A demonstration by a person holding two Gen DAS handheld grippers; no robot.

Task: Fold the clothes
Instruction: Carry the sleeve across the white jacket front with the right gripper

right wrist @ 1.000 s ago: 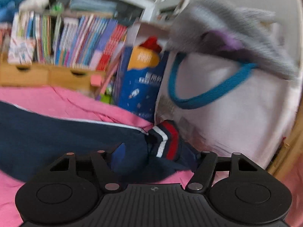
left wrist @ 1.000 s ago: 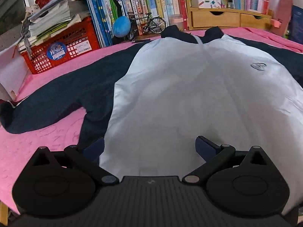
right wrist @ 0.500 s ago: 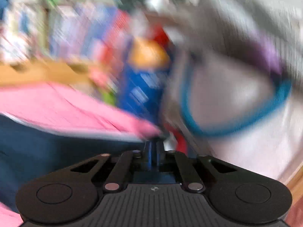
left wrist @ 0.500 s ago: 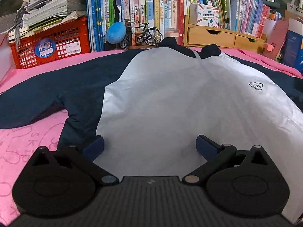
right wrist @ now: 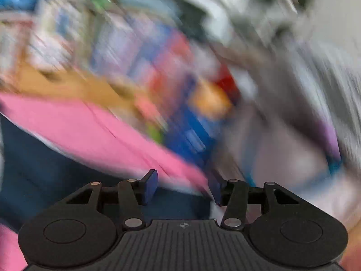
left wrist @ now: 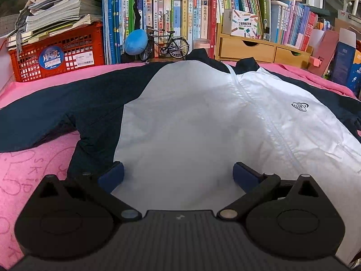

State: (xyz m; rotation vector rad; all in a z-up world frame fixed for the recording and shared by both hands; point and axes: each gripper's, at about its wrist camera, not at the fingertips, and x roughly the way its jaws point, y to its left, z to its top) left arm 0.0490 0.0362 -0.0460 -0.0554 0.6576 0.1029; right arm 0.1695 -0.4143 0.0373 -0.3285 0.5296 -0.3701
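Note:
A jacket (left wrist: 191, 117) with a white front and navy sleeves lies spread flat on a pink cover (left wrist: 33, 169), collar toward the books. My left gripper (left wrist: 178, 169) stands open just above the white front near its lower hem, with nothing between its fingers. The right wrist view is badly blurred by motion. In it my right gripper (right wrist: 183, 180) has its jaws apart and opening. The jacket's navy sleeve (right wrist: 56, 162) lies below and to the left. I cannot tell whether any cloth still touches the pads.
A red crate (left wrist: 56, 54) under stacked papers, a row of books (left wrist: 180, 18), a model bicycle (left wrist: 167, 45), a blue plush ball (left wrist: 135, 41) and wooden drawers (left wrist: 259, 47) line the far edge. A blurred blue box (right wrist: 191, 131) stands at the right end.
The right gripper closed at the striped sleeve cuff, and its jaws now stand apart again. Its view has tilted and blurred. The left gripper stays open and has turned so the jacket sits more centred.

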